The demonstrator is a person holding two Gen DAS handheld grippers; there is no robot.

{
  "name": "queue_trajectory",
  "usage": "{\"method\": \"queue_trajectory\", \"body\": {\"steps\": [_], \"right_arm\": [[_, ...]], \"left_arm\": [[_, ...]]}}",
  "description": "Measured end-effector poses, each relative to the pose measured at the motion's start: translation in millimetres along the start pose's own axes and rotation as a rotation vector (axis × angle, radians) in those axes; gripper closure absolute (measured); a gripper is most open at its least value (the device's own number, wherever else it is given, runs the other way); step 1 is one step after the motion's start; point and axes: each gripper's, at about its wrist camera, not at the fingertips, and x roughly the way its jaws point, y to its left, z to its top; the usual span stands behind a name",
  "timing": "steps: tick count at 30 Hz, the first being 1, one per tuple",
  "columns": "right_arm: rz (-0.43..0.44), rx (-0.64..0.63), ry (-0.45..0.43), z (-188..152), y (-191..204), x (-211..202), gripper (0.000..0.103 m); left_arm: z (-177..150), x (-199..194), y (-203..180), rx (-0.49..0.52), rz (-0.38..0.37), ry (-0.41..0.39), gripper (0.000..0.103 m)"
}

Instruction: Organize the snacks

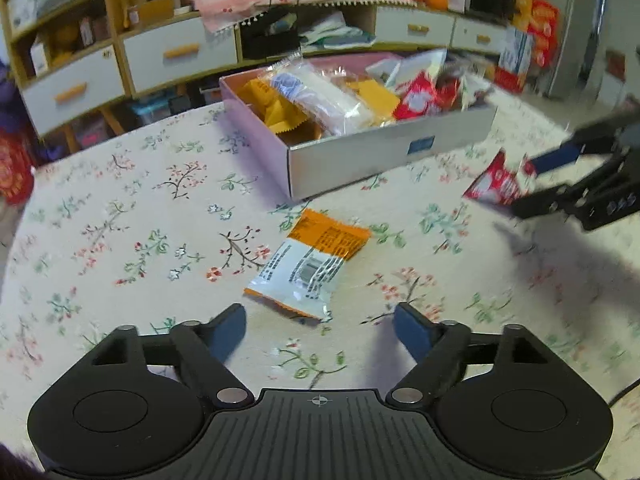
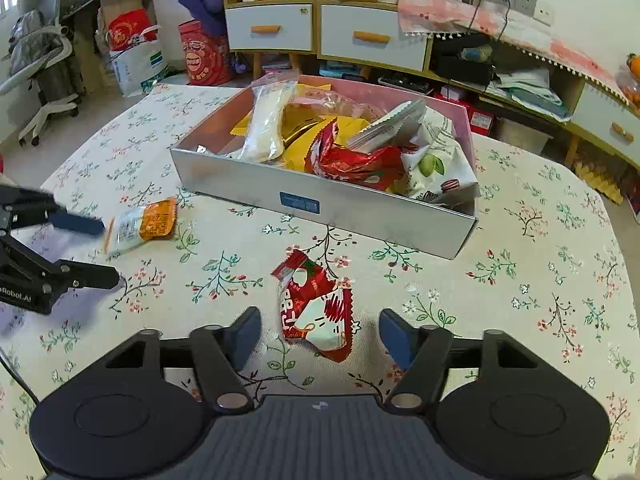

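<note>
Left gripper (image 1: 320, 330): jaws spread wide, nothing between the blue pads, nothing held. Just ahead of the fingertips, flat on the cloth, an orange-and-white foil snack packet with printed text (image 1: 310, 266); lower corner near the gap between the pads but not touched. Same packet seen from the right wrist view (image 2: 140, 226), with one blue pad of the left gripper (image 2: 110, 250) just beside its white end; contact there cannot be told.

Right gripper (image 2: 320, 332): jaws open, roughly as wide as the packet ahead. Red-and-white crinkled foil snack packet (image 2: 316, 304) lying on the cloth, lower end reaching in between the two blue fingertips, pads clear of it on both sides. Not gripped. From the left wrist view, same red packet (image 1: 498, 182) at far right, partly hidden behind the blurred right gripper (image 1: 536, 182).

Beyond both packets, toward the far edge of the table: shallow open cardboard box, silver-grey outside, pinkish inside, small blue label on near wall (image 2: 348, 216). Filled with loose snack packets: yellow, red, clear with white contents, white with green print. Both stray packets outside the box, near its front wall, well apart from each other.

Under everything, cream tablecloth with floral sprig print (image 2: 540, 280). Behind the table, wooden cabinet with white drawers and orange handles (image 2: 320, 28).
</note>
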Motion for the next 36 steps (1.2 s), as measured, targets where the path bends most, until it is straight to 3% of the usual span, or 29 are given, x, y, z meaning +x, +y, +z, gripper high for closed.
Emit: {"method": "queue_trajectory", "body": {"steps": [12,21,29,36], "right_arm": [[-0.032,-0.045,0.02,-5.4,2.7,13.7,0.057],[-0.017,-0.02,-0.005,-5.2,-1.0,17.3,0.057],[-0.014,-0.026,-0.011,-4.1,-0.5,17.4,0.062],[-0.004,-0.045,-0.013,-2.9,4.4,15.8,0.074]], "left_arm": [[1.8,14.2,9.0,0.023,-0.043,-0.066,0.01],[8.5,21.7,12.0,0.022,-0.056,-0.091,0.014],[11.4,20.2,10.8,0.017,-0.063,-0.096,0.033],[14.3,16.9,12.6,-0.006,-0.06,-0.084,0.061]]}}
